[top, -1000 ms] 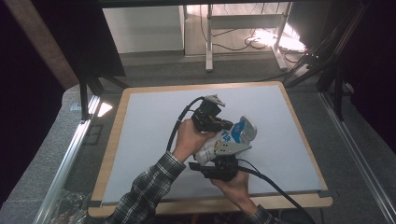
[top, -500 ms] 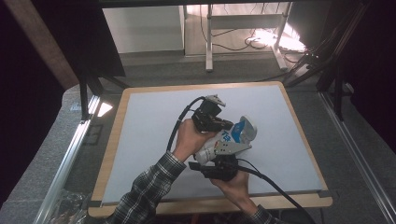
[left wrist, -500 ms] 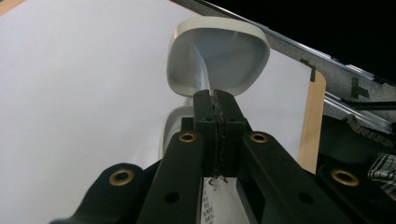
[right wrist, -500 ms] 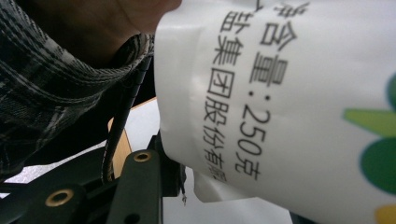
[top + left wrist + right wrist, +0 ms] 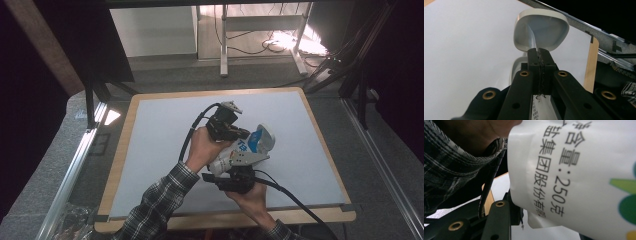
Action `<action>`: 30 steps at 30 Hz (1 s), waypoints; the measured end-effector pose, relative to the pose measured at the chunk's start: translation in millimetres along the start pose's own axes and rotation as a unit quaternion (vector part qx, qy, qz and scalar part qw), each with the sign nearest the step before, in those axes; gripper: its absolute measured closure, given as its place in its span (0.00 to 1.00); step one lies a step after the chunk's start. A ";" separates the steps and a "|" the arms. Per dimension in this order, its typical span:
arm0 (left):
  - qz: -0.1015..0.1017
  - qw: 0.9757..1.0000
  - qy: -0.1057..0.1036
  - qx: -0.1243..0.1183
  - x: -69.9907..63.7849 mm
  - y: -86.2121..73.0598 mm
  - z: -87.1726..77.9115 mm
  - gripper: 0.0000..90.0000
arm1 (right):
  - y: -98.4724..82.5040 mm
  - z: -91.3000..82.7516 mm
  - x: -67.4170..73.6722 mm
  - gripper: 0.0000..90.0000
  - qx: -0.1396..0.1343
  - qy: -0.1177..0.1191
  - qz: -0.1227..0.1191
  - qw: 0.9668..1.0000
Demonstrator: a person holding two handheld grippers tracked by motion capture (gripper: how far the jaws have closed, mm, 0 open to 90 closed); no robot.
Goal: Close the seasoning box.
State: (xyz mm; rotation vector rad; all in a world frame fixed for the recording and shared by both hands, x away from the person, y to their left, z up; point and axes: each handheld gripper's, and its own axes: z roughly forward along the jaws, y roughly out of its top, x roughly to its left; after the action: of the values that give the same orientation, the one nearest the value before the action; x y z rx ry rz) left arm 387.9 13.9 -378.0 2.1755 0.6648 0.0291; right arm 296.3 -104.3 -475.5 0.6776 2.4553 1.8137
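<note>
- Holding a white salt pouch [image 5: 240,152] between two hand-held grippers is the work here; my judgement is that the step in hand is opening or tearing it at its top, with the body steadied from below.
- Nearest the person, the right gripper [image 5: 235,172] sits under the pouch, its hand [image 5: 252,197] cupped from beneath with the cable trailing off toward the table's near edge.
- In the right gripper view the printed side of the pouch [image 5: 574,170] lies right against that gripper's black jaws; they stand partly apart and clasp the pouch's body, though the pads themselves are hidden behind the plastic.
- Just beyond, the left hand [image 5: 202,147] comes in from the side in a plaid sleeve [image 5: 150,205], wrist bent so the left gripper [image 5: 234,132] points across toward the pouch's upper part.
- In the left gripper view its jaws are clamped tight together, pinching a thin flap of the pouch [image 5: 536,51] at the fingertips [image 5: 534,56].
- Past those fingertips the pouch's white, rounded end [image 5: 541,30] opens out, lifted off the grey table mat [image 5: 165,130].
- Next, I judge, the two hands must pull apart or twist against each other: left grip firm on the flap, right grip steady, so the seam parts without spilling.
</note>
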 end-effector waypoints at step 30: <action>0.000 1.000 0.004 0.008 -0.7 2.0 2.7 0.99 | 1.4 -0.3 -0.3 0.66 0.002 -0.002 0.000 1.000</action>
State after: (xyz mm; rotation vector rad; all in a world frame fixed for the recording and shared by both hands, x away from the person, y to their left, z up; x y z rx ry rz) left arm 388.9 10.6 -378.1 2.1915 0.6714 0.0318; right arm 297.0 -104.4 -474.1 0.6807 2.4580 1.8049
